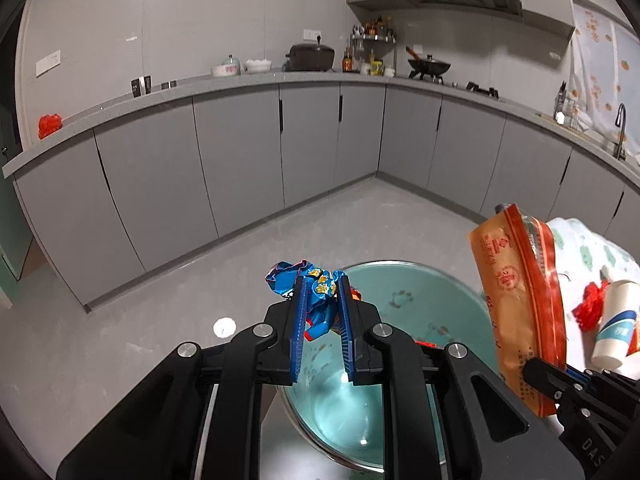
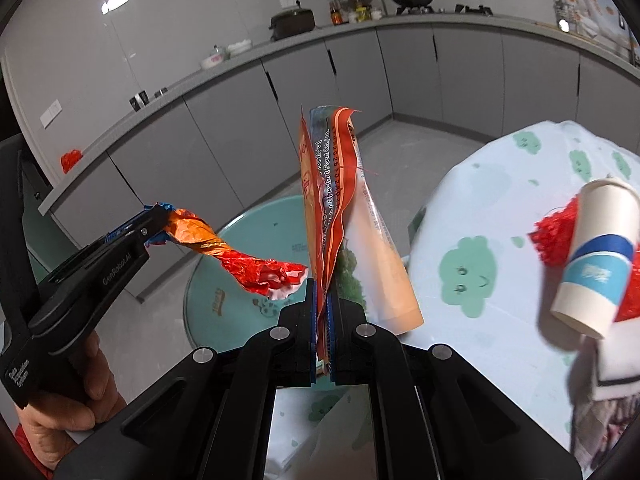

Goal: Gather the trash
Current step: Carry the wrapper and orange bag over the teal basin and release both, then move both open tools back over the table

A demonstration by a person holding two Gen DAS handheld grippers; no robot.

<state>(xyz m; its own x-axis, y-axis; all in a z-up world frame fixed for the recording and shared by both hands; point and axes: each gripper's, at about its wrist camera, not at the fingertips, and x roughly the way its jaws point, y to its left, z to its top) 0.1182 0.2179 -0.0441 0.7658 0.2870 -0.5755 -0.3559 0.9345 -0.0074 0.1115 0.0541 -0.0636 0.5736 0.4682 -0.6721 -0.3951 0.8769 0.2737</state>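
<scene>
1. Already both of your grippers are loaded. The left gripper (image 1: 322, 300) has its fingers clamped narrow on a crumpled foil wrapper (image 1: 308, 280), blue at the pinch, twisting out orange and red in the right wrist view (image 2: 240, 260).
2. Your right gripper (image 2: 323, 320) has its fingers pressed nearly together on an orange chestnut snack pouch (image 2: 332, 200), which stands upright above them.
3. Both pieces hang over or just beside the teal bin (image 1: 420, 300), which is open-mouthed on the floor, beside the cloth-covered surface (image 2: 500, 240).
4. Judgement: you are at the drop step. The wrapper sits over the bin's near rim, not its middle.
5. Risk: the wrapper's long twisted tail reaches toward the pouch. Release too near and it may snag on the pouch or the other fingers.
6. Risk: foil is light and springy. It could cling to the ridged pads or flutter past the rim onto the floor.
7. Risk: the pouch is tall and held by its bottom edge. Opened at this angle, it may tip toward the surface and not into the bin.
8. More trash is waiting on the surface: a paper cup (image 2: 596, 256) lying tilted against red shredded material (image 2: 554, 232). Watch that your right hand's swing does not knock the cup off.
</scene>
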